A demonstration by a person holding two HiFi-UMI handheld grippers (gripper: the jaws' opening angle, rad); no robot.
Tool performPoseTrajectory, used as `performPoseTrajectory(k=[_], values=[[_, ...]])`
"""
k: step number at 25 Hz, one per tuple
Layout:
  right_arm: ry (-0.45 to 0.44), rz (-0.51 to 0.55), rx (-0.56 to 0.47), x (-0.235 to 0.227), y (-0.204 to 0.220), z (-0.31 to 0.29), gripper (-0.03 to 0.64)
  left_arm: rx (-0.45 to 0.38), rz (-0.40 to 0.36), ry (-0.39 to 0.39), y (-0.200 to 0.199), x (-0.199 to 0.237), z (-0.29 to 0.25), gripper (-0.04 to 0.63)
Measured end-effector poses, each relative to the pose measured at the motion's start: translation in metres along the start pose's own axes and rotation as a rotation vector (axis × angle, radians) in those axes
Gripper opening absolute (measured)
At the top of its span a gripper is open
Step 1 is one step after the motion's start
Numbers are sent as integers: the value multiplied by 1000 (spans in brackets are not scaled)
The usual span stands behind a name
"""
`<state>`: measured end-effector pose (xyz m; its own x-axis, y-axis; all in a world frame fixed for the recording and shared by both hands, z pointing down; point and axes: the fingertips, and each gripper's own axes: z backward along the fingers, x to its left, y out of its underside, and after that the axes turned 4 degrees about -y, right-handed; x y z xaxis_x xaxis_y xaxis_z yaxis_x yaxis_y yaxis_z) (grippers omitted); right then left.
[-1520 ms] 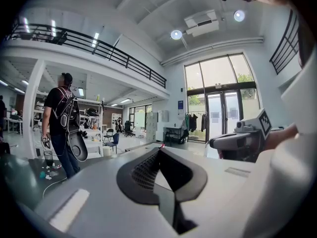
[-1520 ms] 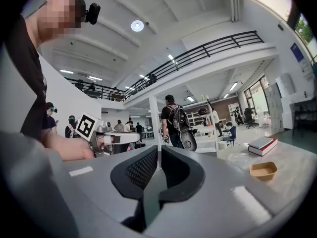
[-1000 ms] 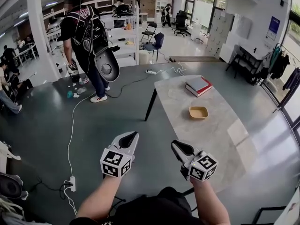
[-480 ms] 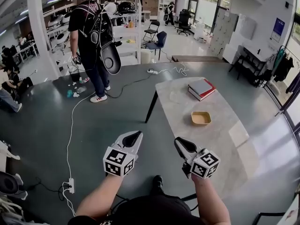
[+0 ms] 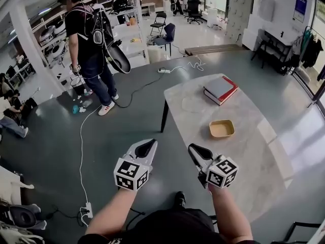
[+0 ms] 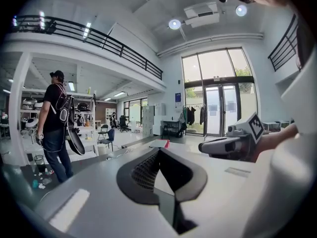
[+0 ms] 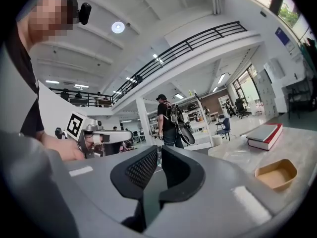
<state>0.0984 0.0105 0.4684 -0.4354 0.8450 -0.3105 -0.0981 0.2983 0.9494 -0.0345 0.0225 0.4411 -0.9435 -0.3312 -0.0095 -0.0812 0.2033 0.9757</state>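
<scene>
- The left tongs point(image 5: 147, 145) hang in the air above the dark grey floor point(image 5: 127, 126), their 2 jaws together on nothing.
- The right tongs point(image 5: 195, 150) hover at the left edge of the pale marble bench point(image 5: 188, 103), jaws likewise together and empty.
- A shallow square tan tray point(image 5: 222, 128) sits on the bench, near the right tongs, ahead and to their right.
- A grey-and-red book point(image 5: 220, 89) lies farther along the bench.

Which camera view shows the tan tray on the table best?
The head view: the tan tray lies whole, seen from above, on the table. The right gripper view catches it low and side-on; the left gripper view does not show it.
</scene>
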Motion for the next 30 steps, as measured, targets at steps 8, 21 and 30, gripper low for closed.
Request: performPoseTrajectory(k=[8,21,30], values=[[-12,-13,11,-52,-16,-28,35,-4,8,-3,-13,17,-59,3],[27,-15,53,-97,-28,-81,26,-19,29,0,-24,81,-108,3],[111,9,44,-126,-46,-164,26,-34,13,90,-41,161,-162,3]])
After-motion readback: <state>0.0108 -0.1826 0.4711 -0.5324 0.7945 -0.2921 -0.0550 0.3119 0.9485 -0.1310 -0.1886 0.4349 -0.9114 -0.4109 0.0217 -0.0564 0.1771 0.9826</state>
